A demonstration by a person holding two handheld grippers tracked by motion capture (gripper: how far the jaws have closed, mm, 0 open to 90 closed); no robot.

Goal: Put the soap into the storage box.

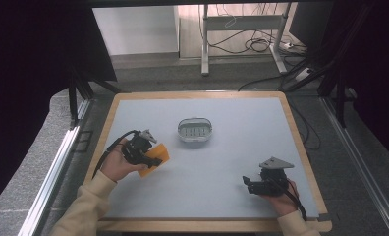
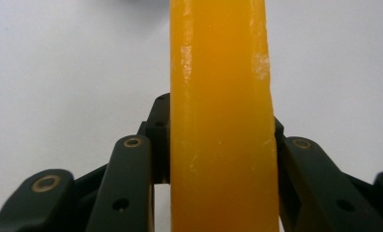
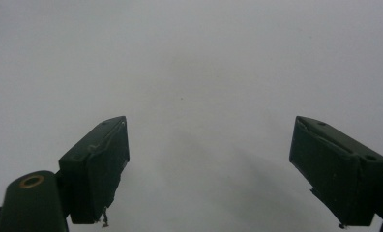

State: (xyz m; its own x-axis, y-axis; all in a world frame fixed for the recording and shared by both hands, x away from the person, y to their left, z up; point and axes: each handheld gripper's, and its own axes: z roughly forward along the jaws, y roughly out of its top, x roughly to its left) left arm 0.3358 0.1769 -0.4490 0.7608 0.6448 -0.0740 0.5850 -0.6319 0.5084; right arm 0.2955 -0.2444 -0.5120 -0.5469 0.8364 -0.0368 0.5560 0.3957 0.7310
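Left gripper [image 2: 218,145] clamps the orange block [image 2: 221,111] across its thin faces; looks soft, light, squeezable. Right gripper [image 3: 209,164] open, idle.

Cream sleeves; black grippers, brass-ringed screws, black fingers [image 3: 100,166], trailing black cables, grey triangular plates.

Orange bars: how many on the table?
1. The orange bar sits at the table's left side, clamped in the left gripper, near the white perforated dish. None in the dish that I can make out; its floor is small.
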